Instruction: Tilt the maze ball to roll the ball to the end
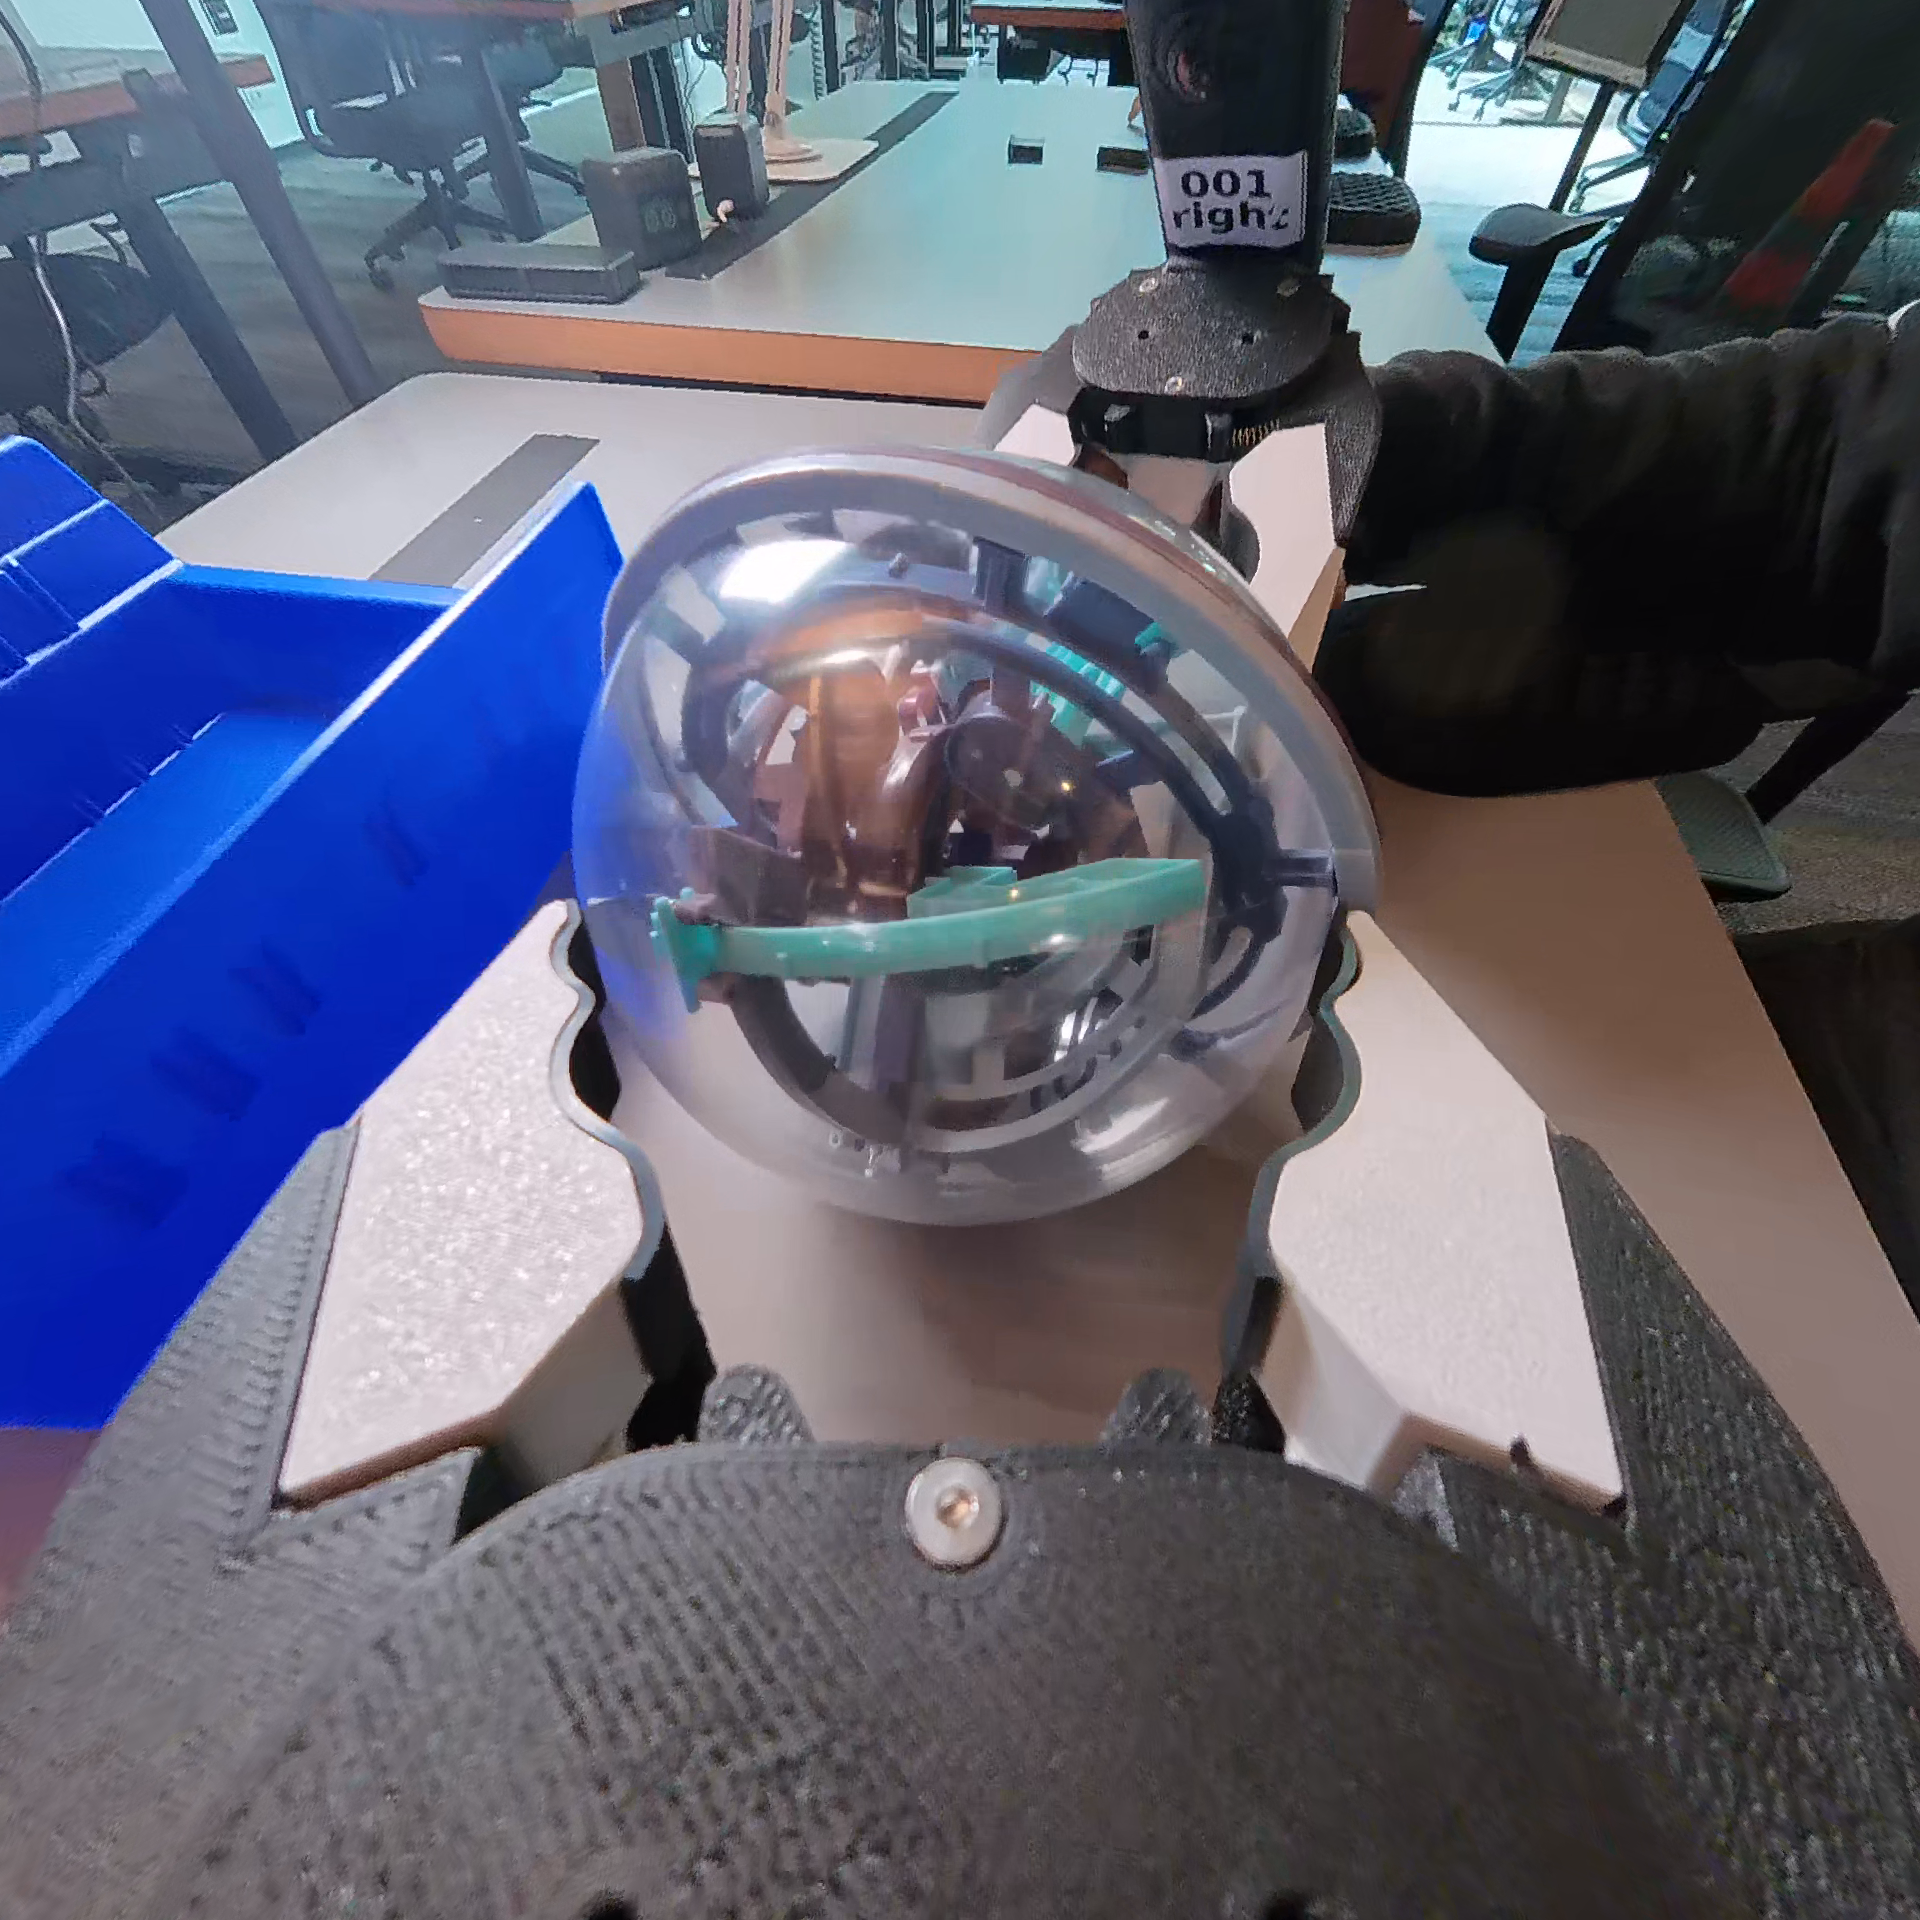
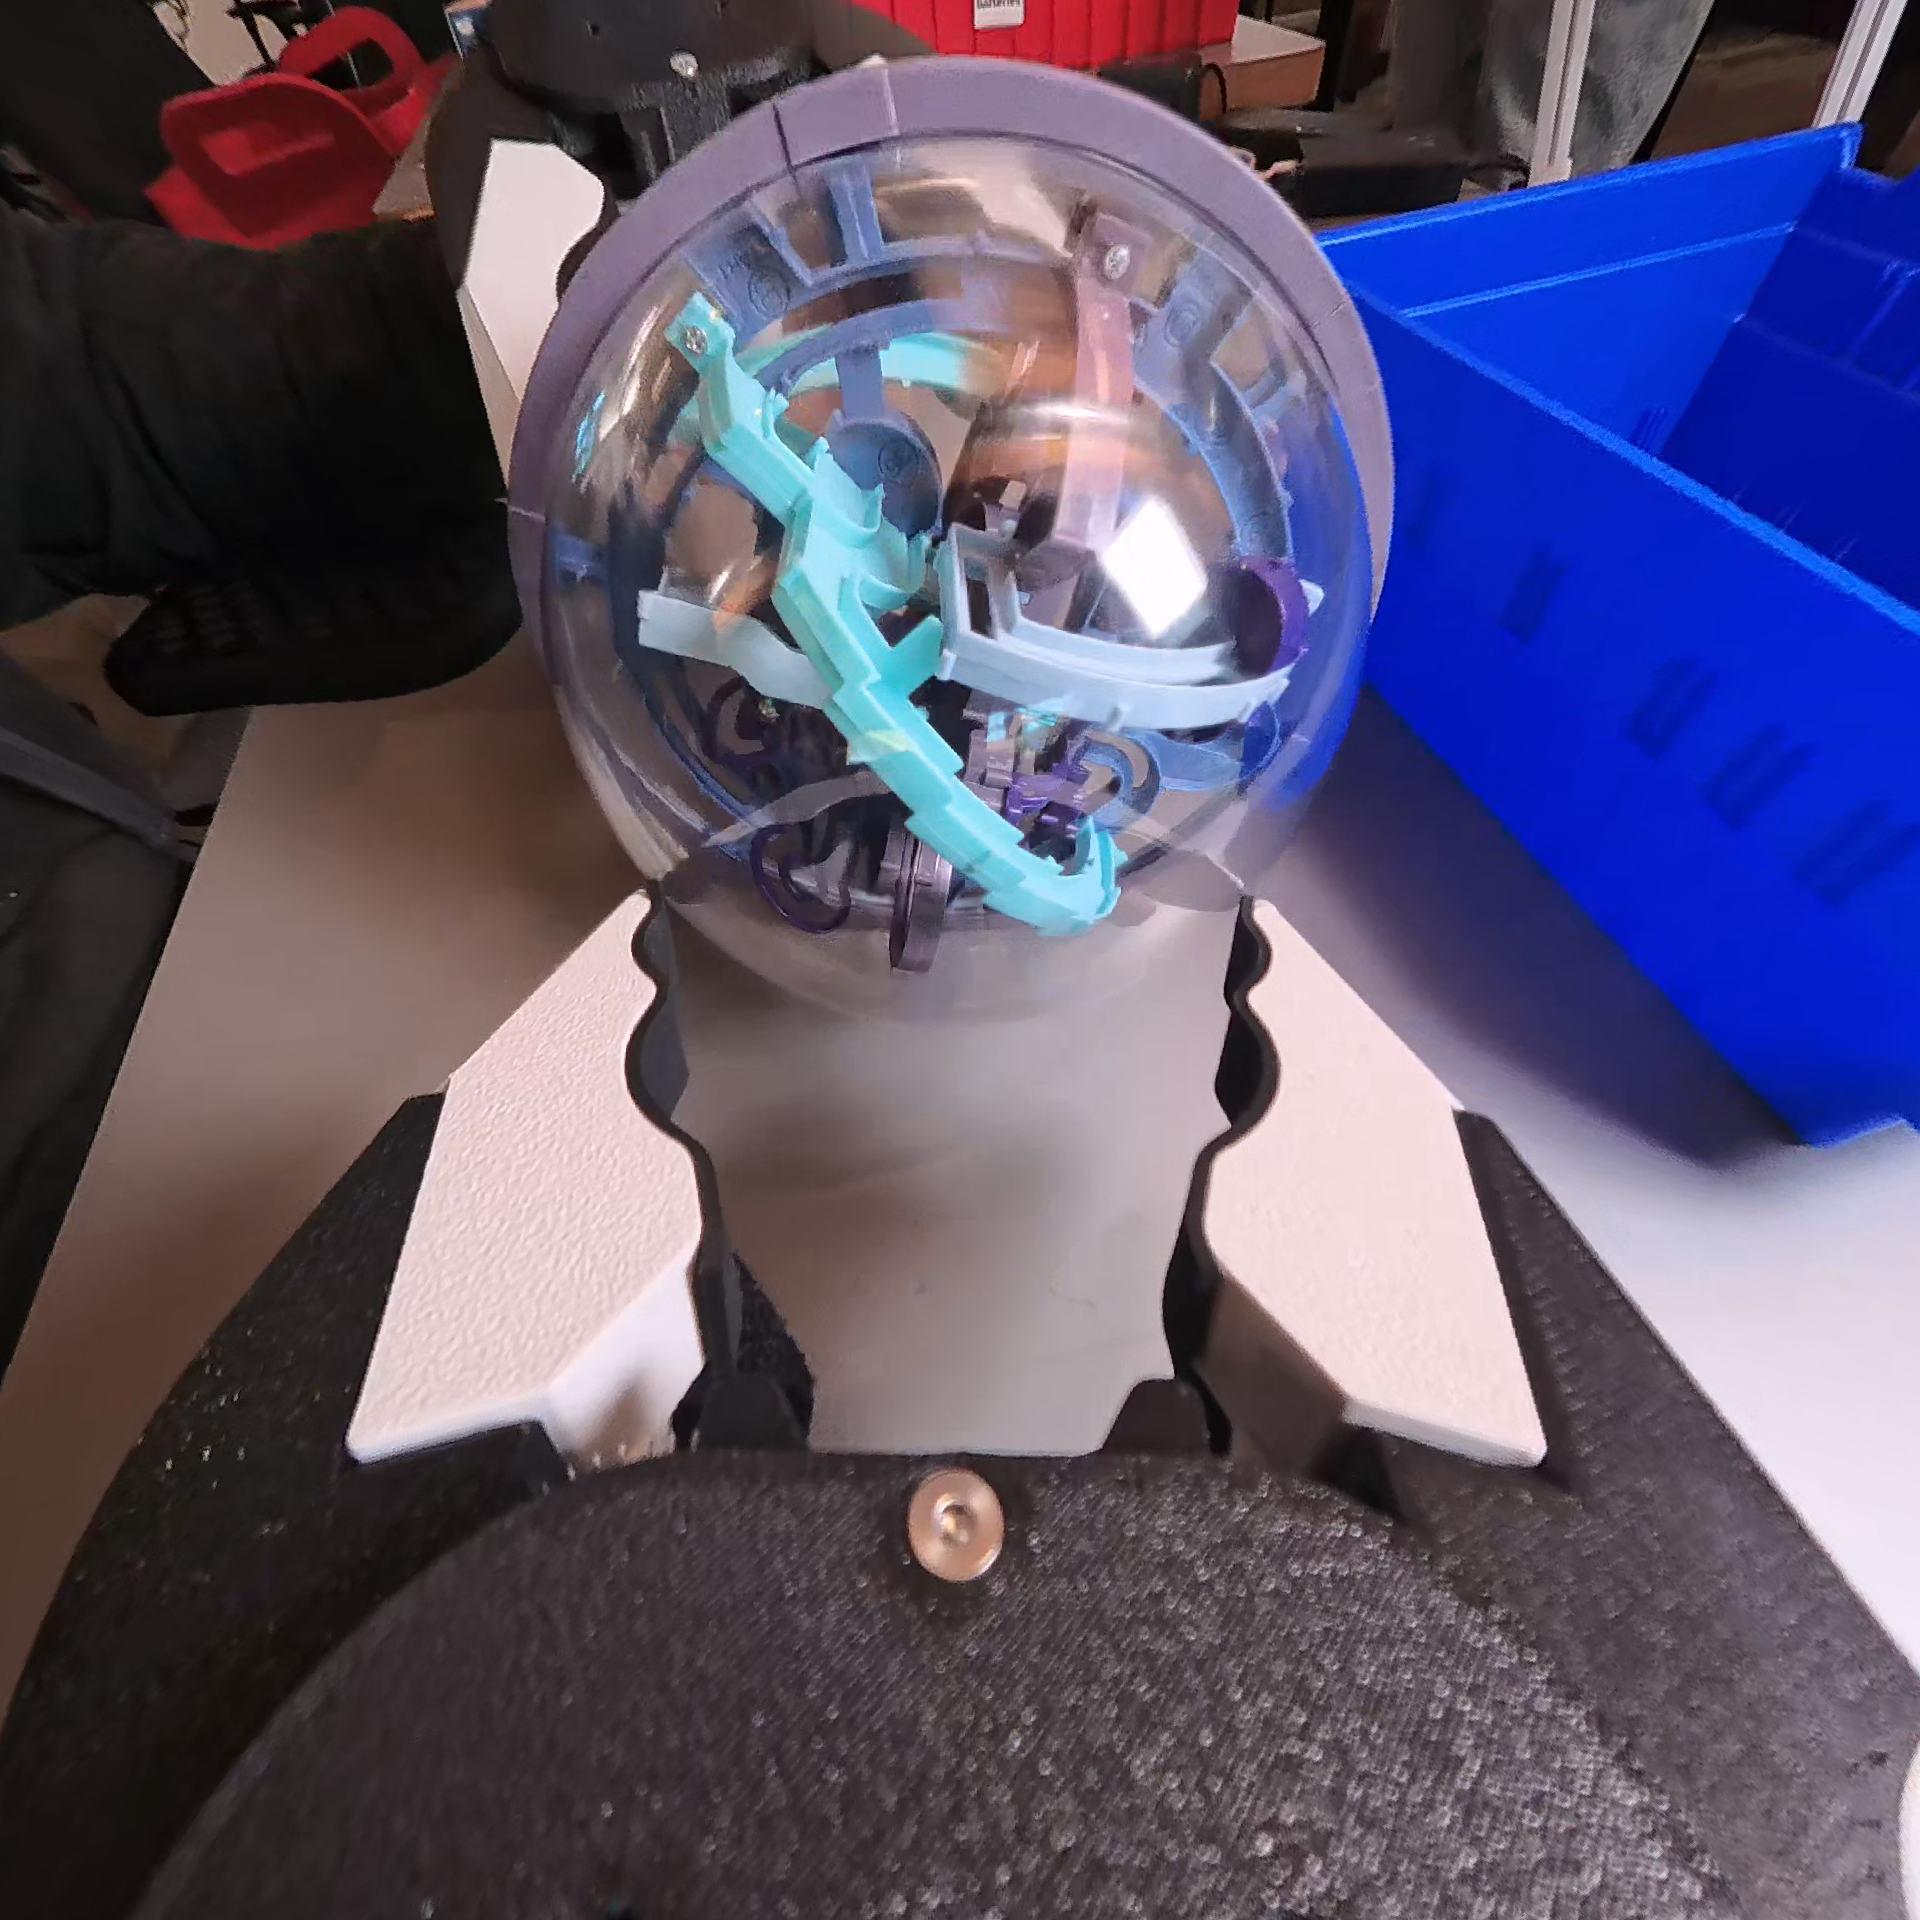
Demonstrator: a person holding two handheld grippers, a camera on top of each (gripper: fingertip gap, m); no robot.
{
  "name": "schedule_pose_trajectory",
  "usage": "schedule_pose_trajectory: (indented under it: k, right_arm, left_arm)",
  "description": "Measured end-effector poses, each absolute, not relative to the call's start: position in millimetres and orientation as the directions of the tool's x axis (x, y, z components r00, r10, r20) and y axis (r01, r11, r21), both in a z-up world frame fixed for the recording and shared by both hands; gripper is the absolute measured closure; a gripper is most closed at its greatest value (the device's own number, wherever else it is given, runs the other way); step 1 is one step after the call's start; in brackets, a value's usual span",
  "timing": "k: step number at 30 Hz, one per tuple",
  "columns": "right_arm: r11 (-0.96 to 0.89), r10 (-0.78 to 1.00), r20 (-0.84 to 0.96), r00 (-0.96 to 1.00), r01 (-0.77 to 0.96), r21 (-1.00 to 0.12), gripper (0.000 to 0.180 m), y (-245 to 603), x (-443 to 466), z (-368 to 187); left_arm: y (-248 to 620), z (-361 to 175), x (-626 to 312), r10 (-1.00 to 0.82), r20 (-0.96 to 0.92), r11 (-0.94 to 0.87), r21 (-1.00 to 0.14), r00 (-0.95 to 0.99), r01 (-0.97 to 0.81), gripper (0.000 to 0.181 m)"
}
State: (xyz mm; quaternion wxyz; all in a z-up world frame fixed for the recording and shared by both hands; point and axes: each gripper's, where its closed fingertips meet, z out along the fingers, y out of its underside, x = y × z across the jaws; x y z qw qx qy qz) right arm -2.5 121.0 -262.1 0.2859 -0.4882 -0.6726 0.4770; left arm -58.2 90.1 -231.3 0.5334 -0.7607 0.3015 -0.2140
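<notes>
Two grippers meet on one maze ball [image 1: 966, 831]: your left gripper [image 1: 961, 997] is spread wide, its tips touching the sphere's lower sides, and your right gripper [image 2: 940, 935] does likewise from the opposite side. The ball rests on the table [image 1: 1558, 987], grey seam ring tilted toward 1 o'clock. One blue bin [image 1: 260, 831] sits at 9 o'clock.

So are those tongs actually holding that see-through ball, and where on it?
Yes. Both tongs pinch the maze ball from opposite ends: the left tongs and the right tongs each clamp a clear dome low down, with the grey seam ring between them.
</notes>
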Motion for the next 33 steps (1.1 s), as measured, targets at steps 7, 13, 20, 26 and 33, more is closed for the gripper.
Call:
schedule_pose_trajectory:
  k: [7,13,20,26,33]
  right_arm:
    - [0.064,0.929,-0.087,-0.36,0.386,-0.92,0.075,121,-2,-267]
    - [0.088,0.925,-0.067,-0.373,0.383,-0.92,0.075,120,2,-271]
    - [0.109,0.921,-0.04,-0.387,0.355,-0.929,0.077,115,2,-268]
    - [0.125,0.92,-0.017,-0.391,0.336,-0.933,0.078,112,1,-265]
    - [0.114,0.918,-0.027,-0.396,0.329,-0.937,0.078,112,2,-265]
  left_arm:
    - [92,-228,-56,-0.689,-0.005,-0.23,-0.947,0.725,-0.225,0.047]
    - [91,-225,-49,-0.69,-0.046,-0.175,-0.958,0.722,-0.228,0.047]
    - [83,-225,-50,-0.692,-0.058,-0.127,-0.971,0.72,-0.2,0.049]
    - [77,-227,-53,-0.688,-0.068,-0.101,-0.977,0.722,-0.188,0.049]
    - [77,-226,-51,-0.68,-0.063,-0.101,-0.979,0.73,-0.178,0.049]
